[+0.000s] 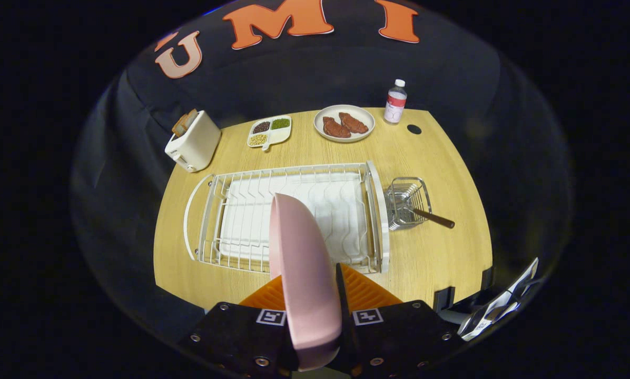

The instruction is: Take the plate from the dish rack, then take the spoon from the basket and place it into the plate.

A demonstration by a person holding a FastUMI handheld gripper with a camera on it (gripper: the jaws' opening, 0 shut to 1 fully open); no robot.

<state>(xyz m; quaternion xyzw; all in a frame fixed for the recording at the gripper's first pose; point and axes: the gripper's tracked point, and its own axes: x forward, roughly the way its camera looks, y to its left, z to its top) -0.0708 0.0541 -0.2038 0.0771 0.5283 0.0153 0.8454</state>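
My gripper (315, 295) is shut on a pink plate (302, 263), held on edge between the two fingers and raised above the near side of the white wire dish rack (209, 221). The rack stands below and beyond the plate with no dishes in it. To the right of the rack sits a small wire basket (407, 202). A spoon with a dark brown handle (432, 217) lies in it, the handle sticking out over the basket's right rim.
On the wooden table (431, 263), a white toaster (194, 141) with bread stands at the far left. A divided dish of beans (269, 131), a plate of meat (344, 123) and a small bottle (395, 101) line the far edge.
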